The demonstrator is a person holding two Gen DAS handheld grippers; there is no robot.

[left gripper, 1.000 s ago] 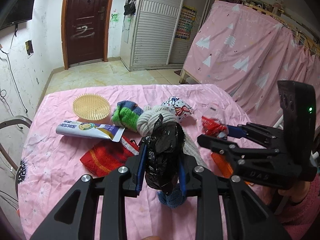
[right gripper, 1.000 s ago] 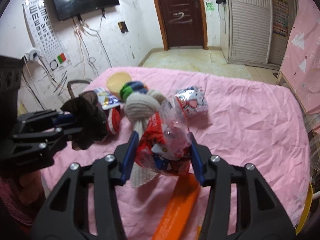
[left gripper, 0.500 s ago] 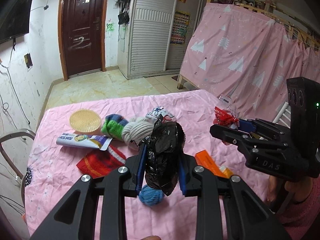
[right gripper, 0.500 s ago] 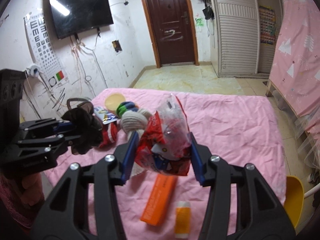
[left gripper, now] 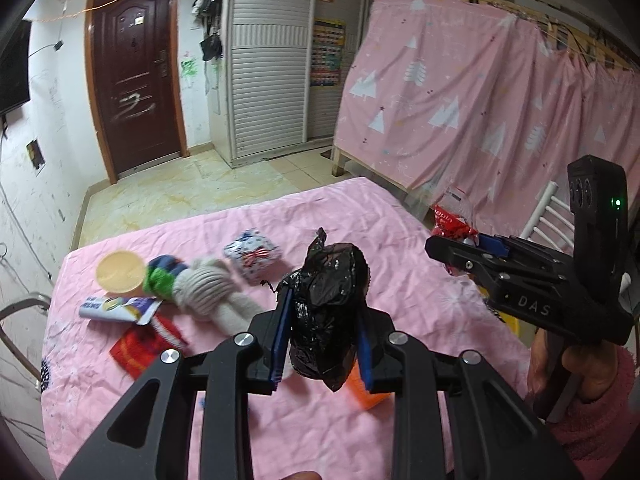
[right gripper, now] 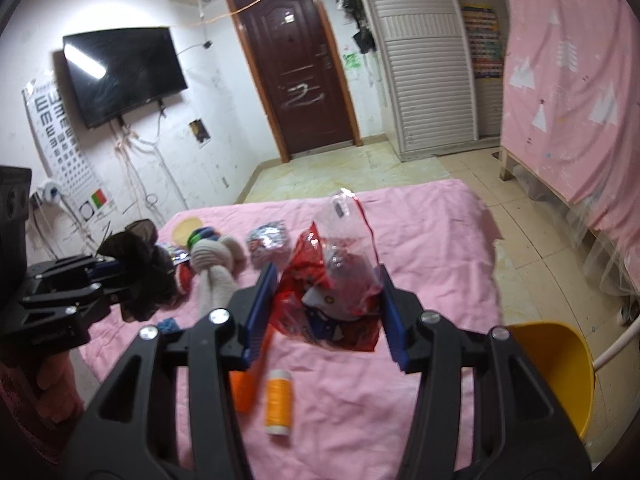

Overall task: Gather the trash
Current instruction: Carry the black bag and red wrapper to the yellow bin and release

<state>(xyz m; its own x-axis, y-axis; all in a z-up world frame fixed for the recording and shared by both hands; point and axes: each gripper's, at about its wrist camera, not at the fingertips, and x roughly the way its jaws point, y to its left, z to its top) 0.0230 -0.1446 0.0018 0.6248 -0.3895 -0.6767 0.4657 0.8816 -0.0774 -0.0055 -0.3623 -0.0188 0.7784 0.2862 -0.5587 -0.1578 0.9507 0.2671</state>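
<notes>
My left gripper (left gripper: 322, 320) is shut on a crumpled black plastic bag (left gripper: 326, 304), held up above the pink table (left gripper: 360, 216). In the right wrist view the same bag (right gripper: 140, 272) shows at the left in the left gripper (right gripper: 116, 270). My right gripper (right gripper: 326, 296) is shut on a red and clear snack wrapper (right gripper: 334, 280), also lifted off the table. From the left wrist view the right gripper (left gripper: 444, 246) appears at the right with the wrapper (left gripper: 452, 222) at its tip.
On the table lie a grey knitted bundle (left gripper: 208, 288), a green and blue sock (left gripper: 162, 276), a yellow round lid (left gripper: 120, 272), a toothpaste tube (left gripper: 116, 306), a red cloth (left gripper: 140, 344), a patterned packet (left gripper: 252, 254), an orange box (right gripper: 244, 388) and an orange tube (right gripper: 279, 400). A yellow chair (right gripper: 556, 368) stands right.
Both grippers have risen and drawn back from the table with their loads still held. The items on the table look smaller and farther off.
</notes>
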